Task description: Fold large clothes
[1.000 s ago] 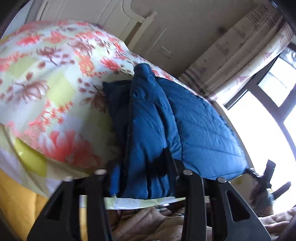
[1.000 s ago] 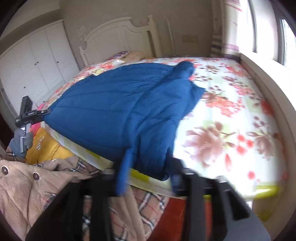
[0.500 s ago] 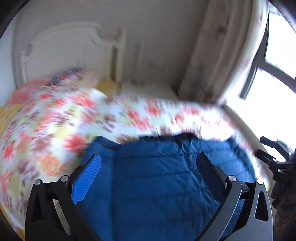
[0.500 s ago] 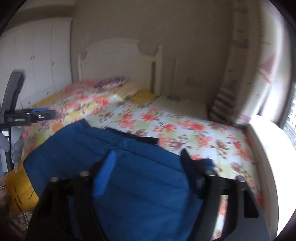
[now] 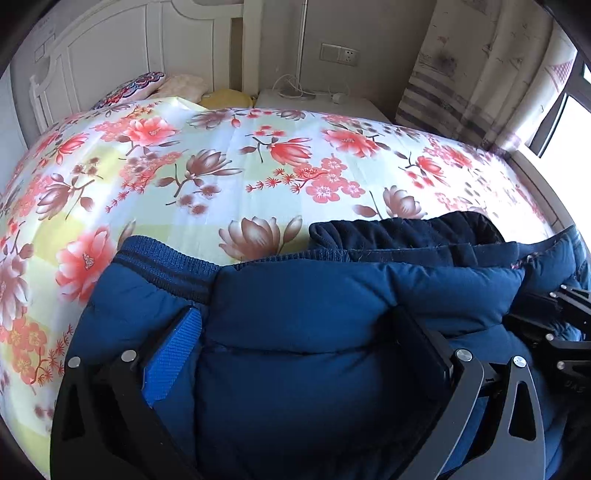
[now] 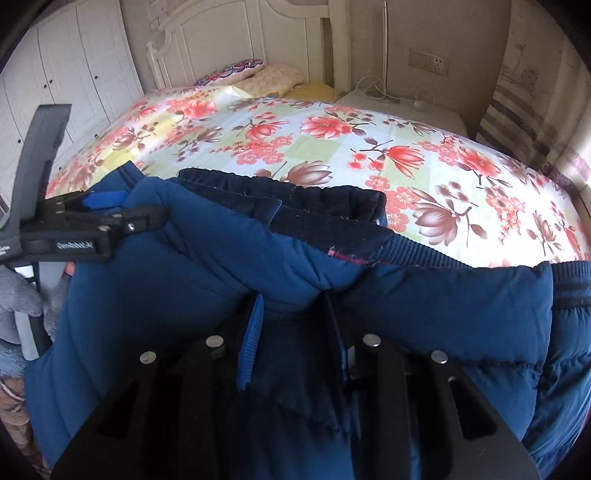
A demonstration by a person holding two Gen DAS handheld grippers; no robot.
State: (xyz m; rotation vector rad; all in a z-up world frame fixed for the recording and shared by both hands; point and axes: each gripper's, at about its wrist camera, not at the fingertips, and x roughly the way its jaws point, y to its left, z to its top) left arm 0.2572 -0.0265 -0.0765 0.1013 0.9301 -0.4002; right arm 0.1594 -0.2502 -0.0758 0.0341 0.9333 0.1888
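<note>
I am looking at the blue padded jacket (image 5: 295,332) bunching across the lower half of both wrist views, lying on the floral bedspread (image 5: 221,155). My left gripper (image 5: 295,339) is sitting with its jaws spread wide over a thick fold, not closing on it. My right gripper (image 6: 291,325) is pinching a dark fold of the jacket, jaws nearly together. White headboard (image 6: 229,33) is showing at upper centre.

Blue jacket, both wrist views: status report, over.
Left hand-held gripper wide, straddling padded blue jacket. Right hand-held gripper shut on jacket edge. Jacket bunched at near side of floral bedspread. Nothing in the way.
</note>
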